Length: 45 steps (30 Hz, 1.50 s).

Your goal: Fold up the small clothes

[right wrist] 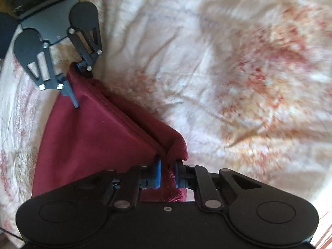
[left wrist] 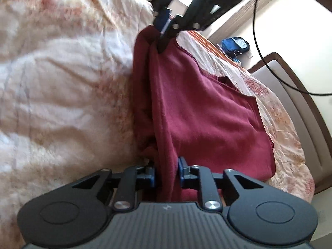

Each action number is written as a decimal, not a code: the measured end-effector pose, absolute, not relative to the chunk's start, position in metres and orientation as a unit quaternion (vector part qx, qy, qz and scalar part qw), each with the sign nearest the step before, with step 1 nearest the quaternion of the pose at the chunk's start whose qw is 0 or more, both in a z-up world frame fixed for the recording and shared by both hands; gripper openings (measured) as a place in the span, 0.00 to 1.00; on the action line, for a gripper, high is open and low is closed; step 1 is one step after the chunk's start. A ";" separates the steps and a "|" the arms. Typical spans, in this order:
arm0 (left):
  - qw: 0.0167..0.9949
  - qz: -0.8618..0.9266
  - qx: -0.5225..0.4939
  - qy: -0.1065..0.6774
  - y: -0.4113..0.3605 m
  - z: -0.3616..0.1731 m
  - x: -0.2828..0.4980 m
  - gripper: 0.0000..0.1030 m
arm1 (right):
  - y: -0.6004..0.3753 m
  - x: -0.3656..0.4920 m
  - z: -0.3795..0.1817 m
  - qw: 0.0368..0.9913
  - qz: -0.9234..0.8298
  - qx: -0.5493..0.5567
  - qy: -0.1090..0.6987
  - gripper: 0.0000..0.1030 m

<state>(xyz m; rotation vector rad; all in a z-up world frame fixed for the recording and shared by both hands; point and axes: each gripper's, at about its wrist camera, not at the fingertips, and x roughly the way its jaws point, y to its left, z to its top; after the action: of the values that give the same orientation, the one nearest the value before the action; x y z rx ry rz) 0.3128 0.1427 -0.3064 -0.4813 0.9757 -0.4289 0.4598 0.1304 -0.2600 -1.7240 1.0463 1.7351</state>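
A maroon garment (left wrist: 197, 103) lies on the bed with one edge raised between the two grippers. At the bottom of the left wrist view, my left gripper (left wrist: 168, 173) is shut on the near end of that edge, its blue pads (left wrist: 182, 169) pressing the cloth. My right gripper (left wrist: 164, 34) pinches the far corner at the top. In the right wrist view the right gripper (right wrist: 168, 174) is shut on a hemmed corner of the garment (right wrist: 93, 134). The left gripper (right wrist: 77, 83) holds the opposite corner at upper left. The lifted fold hides the cloth beneath it.
A crumpled cream bedcover (left wrist: 62, 83) with a reddish floral print spreads under and around the garment (right wrist: 228, 72). A padded beige bed frame with brown trim (left wrist: 294, 108) runs along the right. A blue bag (left wrist: 234, 45) sits beyond the bed. A black cable (left wrist: 256, 31) hangs at upper right.
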 end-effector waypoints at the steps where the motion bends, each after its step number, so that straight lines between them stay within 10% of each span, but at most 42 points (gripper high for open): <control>1: 0.838 -0.200 -0.221 0.457 0.140 -0.300 0.311 0.17 | 0.121 0.462 -0.250 0.253 0.638 -0.623 0.374 0.12; 23: 0.898 -0.210 -0.131 0.365 -0.057 -0.173 0.301 0.13 | -0.138 0.434 -0.129 0.450 0.609 -0.634 0.157 0.11; 45: 0.877 -0.229 -0.082 0.415 -0.199 -0.232 0.318 0.13 | -0.309 0.425 -0.218 0.462 0.569 -0.649 0.204 0.02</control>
<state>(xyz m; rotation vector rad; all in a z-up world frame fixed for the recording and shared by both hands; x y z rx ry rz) 0.3176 -0.1991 -0.2319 -0.1709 0.8660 -0.4782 0.4252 -0.3085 -0.2182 -1.5967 0.5020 1.3984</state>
